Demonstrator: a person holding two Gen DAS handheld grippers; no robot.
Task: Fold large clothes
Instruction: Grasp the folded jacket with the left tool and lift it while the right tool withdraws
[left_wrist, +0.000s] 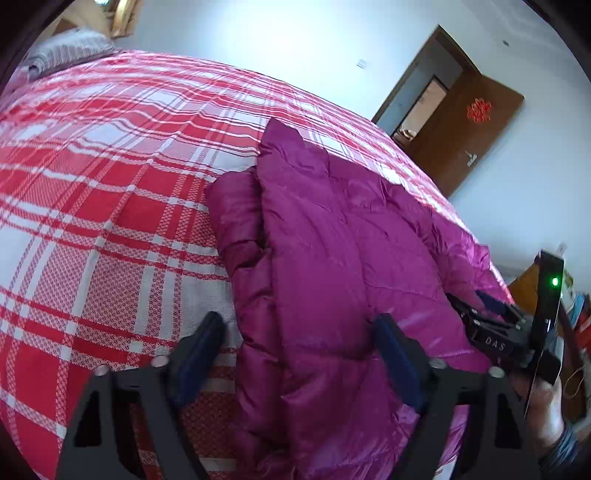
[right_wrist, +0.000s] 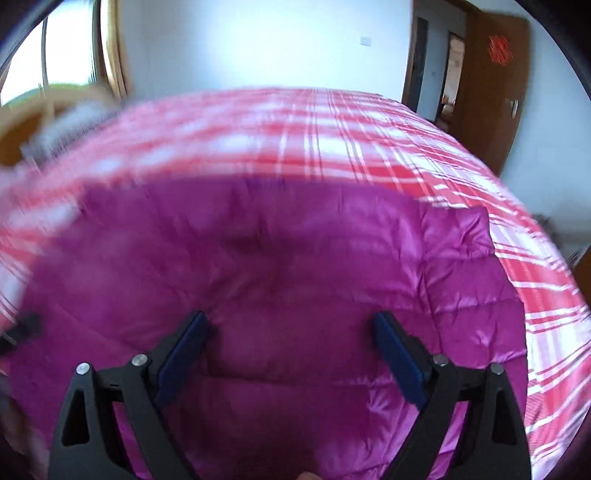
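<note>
Folded jacket (left_wrist: 332, 258) near bed edge (left_wrist: 424, 173); both grippers' fingers (right_wrist: 397, 354) spread

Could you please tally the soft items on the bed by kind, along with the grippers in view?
Purple down jacket: 1
Red-and-white plaid bedspread: 1
Grey striped pillow: 1
Grippers, jaws apart: 2, left gripper and right gripper
Total: 5
</note>
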